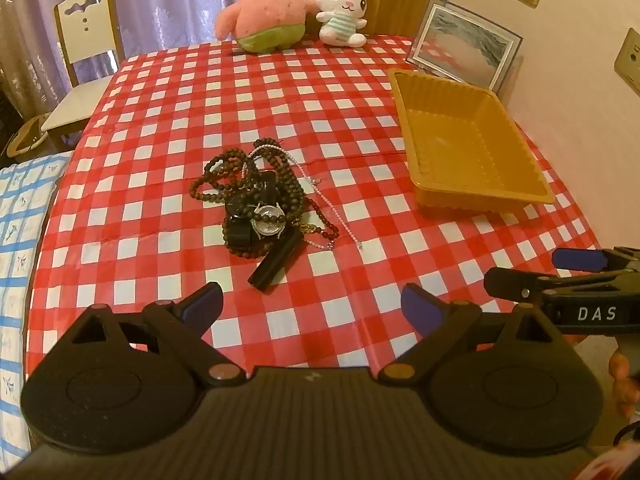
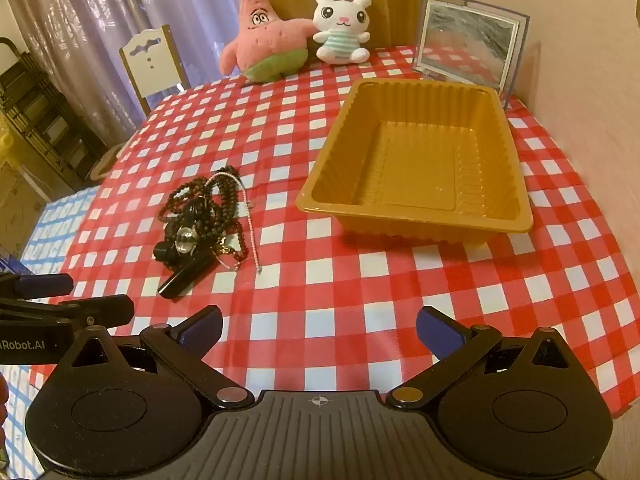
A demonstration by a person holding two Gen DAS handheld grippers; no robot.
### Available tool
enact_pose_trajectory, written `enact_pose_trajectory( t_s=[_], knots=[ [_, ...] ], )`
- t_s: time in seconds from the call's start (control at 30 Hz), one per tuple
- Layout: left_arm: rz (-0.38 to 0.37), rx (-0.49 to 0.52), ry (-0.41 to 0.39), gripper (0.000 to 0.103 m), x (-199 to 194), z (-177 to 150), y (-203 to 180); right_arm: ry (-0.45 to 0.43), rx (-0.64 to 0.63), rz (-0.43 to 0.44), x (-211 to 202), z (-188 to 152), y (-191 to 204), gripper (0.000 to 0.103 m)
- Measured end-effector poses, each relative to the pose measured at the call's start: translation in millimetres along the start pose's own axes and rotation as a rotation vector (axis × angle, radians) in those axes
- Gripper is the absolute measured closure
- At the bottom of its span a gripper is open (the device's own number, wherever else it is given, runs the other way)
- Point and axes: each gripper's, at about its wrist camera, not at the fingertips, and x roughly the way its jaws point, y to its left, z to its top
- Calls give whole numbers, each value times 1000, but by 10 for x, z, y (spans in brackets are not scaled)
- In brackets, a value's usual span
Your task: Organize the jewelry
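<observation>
The left gripper (image 1: 311, 300), black with blue pads, hangs tilted down over the red-and-white checked tablecloth (image 1: 168, 128) with its jaws spread wide and nothing between them. Just ahead of its fingertips lies the tangled heap of jewelry (image 1: 262, 204): dark brown wooden bead strands, a thin pink beaded chain and a black-strapped wristwatch with a round silver face (image 1: 269, 220). One watch strap end points back toward the gripper, with bare cloth between it and the pads.

The right gripper (image 2: 319, 330), of the same black and blue make, is also opened wide and holds nothing. From it the jewelry heap (image 2: 204, 220) sits ahead and to the left, and the rectangular orange plastic tray with ribbed walls (image 2: 320, 196) sits ahead and slightly to the right, its near rim well apart from the fingertips. A broad strip of open cloth runs between heap and tray.

The two grippers hang side by side near the table's front edge, each showing at the border of the other's view.

Beyond the tray a clear-framed picture (image 2: 472, 40) stands close behind its far rim. A pink star-shaped plush toy (image 2: 264, 40) and a white plush rabbit in a striped shirt (image 2: 340, 28) sit at the far table edge, touching each other. A white wooden chair (image 1: 86, 28) stands off the table's far left corner.
</observation>
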Motion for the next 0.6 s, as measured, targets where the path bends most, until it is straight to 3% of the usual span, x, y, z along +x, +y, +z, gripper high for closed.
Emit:
enact_pose_trajectory(
  t_s=[0.6],
  knots=[
    [0, -2, 4, 8, 1, 2, -3, 1, -4, -3, 14, 3, 40, 0]
  ],
)
